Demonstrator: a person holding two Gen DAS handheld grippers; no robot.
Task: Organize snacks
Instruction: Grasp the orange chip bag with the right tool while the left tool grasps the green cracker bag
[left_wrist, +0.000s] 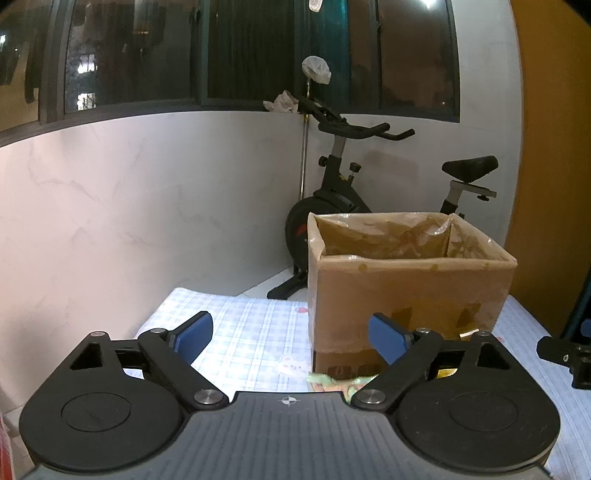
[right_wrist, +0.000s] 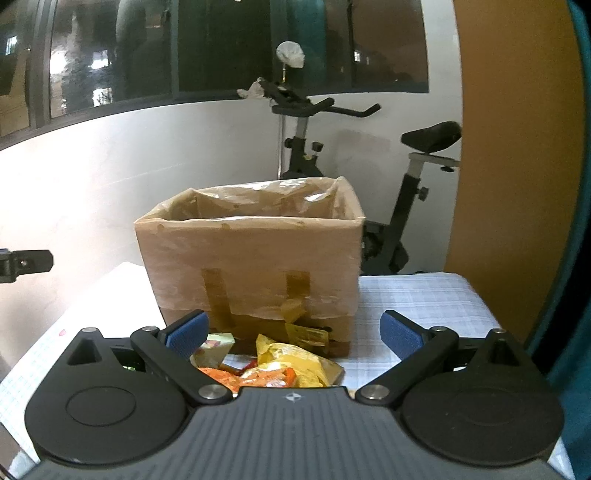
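Observation:
A cardboard box (left_wrist: 408, 291) lined with clear plastic stands open on the checked tablecloth (left_wrist: 243, 332); it also shows in the right wrist view (right_wrist: 255, 254). My left gripper (left_wrist: 291, 336) is open and empty, to the left of the box's front. A pale green snack packet (left_wrist: 332, 382) lies below it by the box. My right gripper (right_wrist: 295, 334) is open and empty, in front of the box and above a pile of yellow and orange snack packets (right_wrist: 284, 363). Part of the pile is hidden by the gripper body.
An exercise bike (left_wrist: 347, 184) stands behind the table in the corner under dark windows. An orange panel (right_wrist: 517, 147) is on the right. The other gripper's tip shows at the right edge of the left wrist view (left_wrist: 565, 354) and the left edge of the right wrist view (right_wrist: 26, 264).

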